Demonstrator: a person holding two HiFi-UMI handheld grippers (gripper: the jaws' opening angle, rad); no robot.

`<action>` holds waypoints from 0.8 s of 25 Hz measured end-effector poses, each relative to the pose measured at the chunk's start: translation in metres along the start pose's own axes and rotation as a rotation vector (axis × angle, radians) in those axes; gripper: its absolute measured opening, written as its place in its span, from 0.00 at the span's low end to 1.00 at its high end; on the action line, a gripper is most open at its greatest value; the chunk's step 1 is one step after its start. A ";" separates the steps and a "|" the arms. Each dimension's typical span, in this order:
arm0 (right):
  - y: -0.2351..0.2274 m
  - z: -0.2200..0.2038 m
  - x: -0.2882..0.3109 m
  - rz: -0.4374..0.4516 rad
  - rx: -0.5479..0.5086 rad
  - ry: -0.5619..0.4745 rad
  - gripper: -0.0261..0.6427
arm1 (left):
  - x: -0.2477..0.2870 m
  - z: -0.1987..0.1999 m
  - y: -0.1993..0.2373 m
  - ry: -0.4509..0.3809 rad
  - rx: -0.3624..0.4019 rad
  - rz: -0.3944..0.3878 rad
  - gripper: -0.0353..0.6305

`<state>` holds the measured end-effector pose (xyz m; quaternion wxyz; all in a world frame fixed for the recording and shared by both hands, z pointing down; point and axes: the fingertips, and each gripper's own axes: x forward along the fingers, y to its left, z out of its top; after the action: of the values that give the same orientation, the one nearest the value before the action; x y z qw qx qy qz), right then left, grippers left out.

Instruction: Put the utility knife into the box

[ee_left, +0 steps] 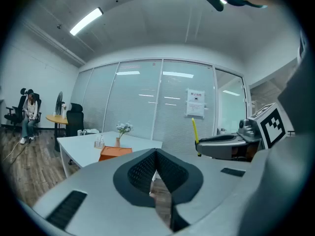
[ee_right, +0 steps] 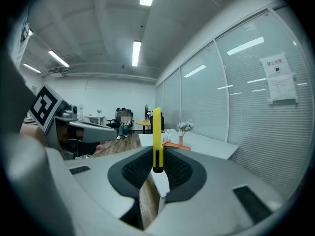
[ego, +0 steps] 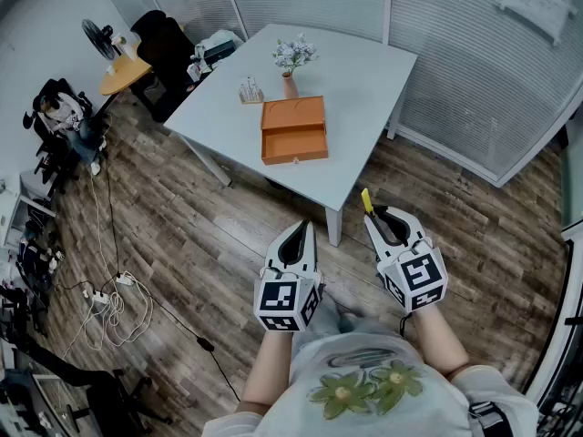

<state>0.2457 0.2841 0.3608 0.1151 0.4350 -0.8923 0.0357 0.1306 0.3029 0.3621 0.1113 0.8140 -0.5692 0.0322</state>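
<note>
- utility knife (ee_right: 157,139): yellow, clamped between the jaws of the right gripper (ego: 381,218). It's gripped at its lower end, and the rest sticks up and forward past the jaw tips.
- Right jaws: closed on the knife, set apart only by the knife's thickness. Nothing else is between them.
- left gripper (ego: 301,235): jaws closed tip to tip and empty, held beside the right gripper at about the same height.
- box (ego: 294,130): orange, looks open. It sits on the white tabletop (ego: 364,80) well ahead of both sets of jaws, with bare wooden floor in between.
- A vase of flowers (ego: 291,62) stands just beyond the box, and a small rack of clear items is to its left. Neither blocks a front approach.
- Step, as I read it: knife is picked and the carry to the box is in hand. Placing hasn't started.
- Next move calls for closing the gap to the tabletop and bringing the right jaws over the open part of the box.
- Then tilt the knife down so it goes in flat, and only then let the jaws open.
- Risk: the knife is long and held at one end, so it could pivot in the grip or catch on the box edge. Keep it clear of the vase.
</note>
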 end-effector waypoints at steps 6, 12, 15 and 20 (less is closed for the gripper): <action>-0.007 0.010 0.051 -0.005 -0.004 0.010 0.14 | 0.034 0.011 0.038 0.003 0.003 -0.011 0.05; -0.017 0.028 0.111 -0.017 0.000 0.003 0.14 | 0.074 0.026 0.086 0.001 0.007 -0.025 0.06; -0.022 0.036 0.141 -0.023 -0.002 0.002 0.14 | 0.095 0.032 0.108 0.002 0.005 -0.032 0.06; -0.027 0.049 0.185 -0.031 0.002 0.004 0.14 | 0.122 0.041 0.142 0.009 0.002 -0.050 0.06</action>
<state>0.1484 0.1167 0.3564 0.1170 0.4491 -0.8851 0.0357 0.0380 0.1349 0.3643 0.1136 0.8281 -0.5480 0.0338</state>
